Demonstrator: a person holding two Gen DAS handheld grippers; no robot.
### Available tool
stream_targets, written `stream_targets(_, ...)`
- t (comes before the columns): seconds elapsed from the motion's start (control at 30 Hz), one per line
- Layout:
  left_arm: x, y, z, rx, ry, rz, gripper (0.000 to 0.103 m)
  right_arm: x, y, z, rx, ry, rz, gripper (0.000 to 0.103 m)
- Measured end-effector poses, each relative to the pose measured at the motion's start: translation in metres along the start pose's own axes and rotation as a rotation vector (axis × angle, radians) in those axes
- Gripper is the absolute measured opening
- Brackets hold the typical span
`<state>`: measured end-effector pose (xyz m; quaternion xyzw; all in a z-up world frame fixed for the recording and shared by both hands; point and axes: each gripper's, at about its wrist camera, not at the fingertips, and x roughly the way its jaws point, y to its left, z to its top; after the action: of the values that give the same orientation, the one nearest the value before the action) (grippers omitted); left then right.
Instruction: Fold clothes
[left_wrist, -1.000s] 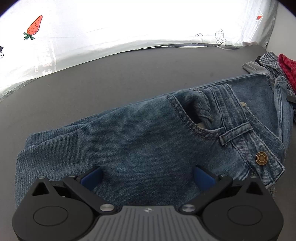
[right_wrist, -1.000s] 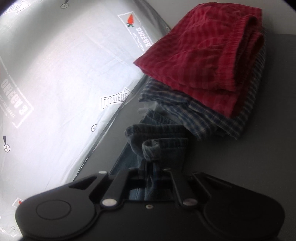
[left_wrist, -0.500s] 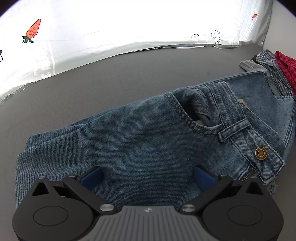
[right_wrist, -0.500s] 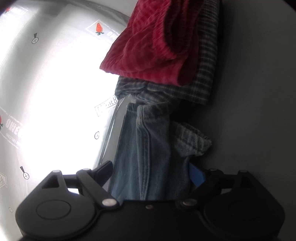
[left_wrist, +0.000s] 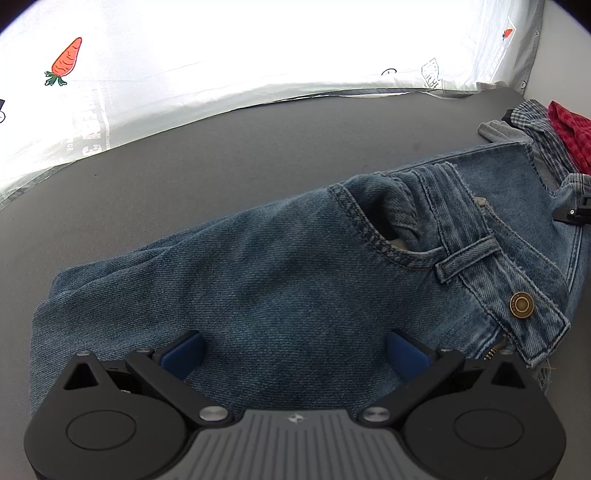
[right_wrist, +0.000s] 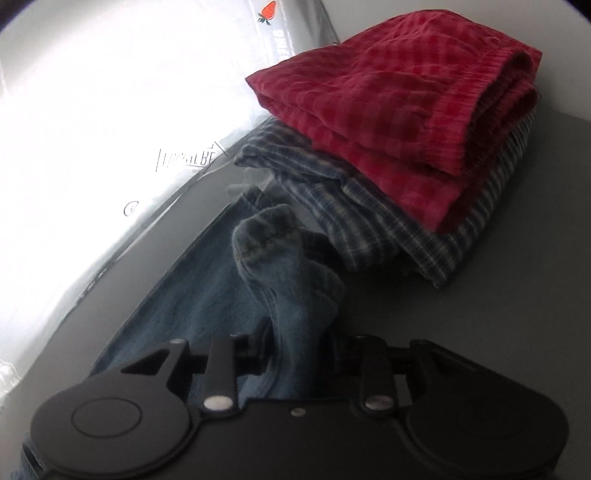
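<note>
Here, left gripper (left_wrist: 293, 350): jaws spread wide, blue pads (left_wrist: 183, 352) low over one pair of jeans (left_wrist: 295, 280), gripping nothing; contact w/ denim unclear. Right gripper (right_wrist: 295, 354): jaws pinched together on a bunched fold of the jeans, lifted off the dark table (right_wrist: 498, 295). Just ahead of it, stack of two folded items: one red checked garment (right_wrist: 399, 99) atop one blue plaid garment (right_wrist: 369, 221).

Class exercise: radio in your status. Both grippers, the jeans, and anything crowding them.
Left gripper open, over jeans. Right gripper shut on jeans' bunched edge. Folded red garment on plaid garment stacked close behind.
</note>
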<state>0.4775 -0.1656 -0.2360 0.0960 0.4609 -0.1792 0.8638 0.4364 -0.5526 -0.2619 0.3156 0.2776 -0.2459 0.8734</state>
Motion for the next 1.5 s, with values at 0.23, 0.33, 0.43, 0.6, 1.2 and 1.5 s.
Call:
stream_targets(0.23,0.000,0.000,-0.001,0.002,-0.009,-0.001,0.103,0.016,0.011,-0.001,-0.017,0.020,-0.010,0.012)
stream_targets(0.33,0.000,0.000,-0.001,0.002,-0.011,-0.001,0.103,0.013,-0.011,0.002,0.157,0.024,0.058,0.009)
stream_targets(0.43,0.000,-0.001,-0.001,0.001,-0.011,0.000,0.103,0.008,-0.028,0.005,0.305,0.018,0.132,0.009)
stream_targets(0.6,0.000,-0.001,0.003,-0.021,0.016,0.012,0.103,-0.003,-0.027,0.012,0.437,-0.019,0.282,0.008)
stream_targets(1.2,-0.171,0.133,-0.034,-0.425,-0.409,0.199,0.102,-0.163,0.225,-0.105,-0.630,-0.041,0.622,0.010)
stream_targets(1.5,-0.200,0.166,-0.108,-0.564,-0.340,0.376,0.103,-0.176,0.258,-0.266,-1.245,0.153,0.556,0.033)
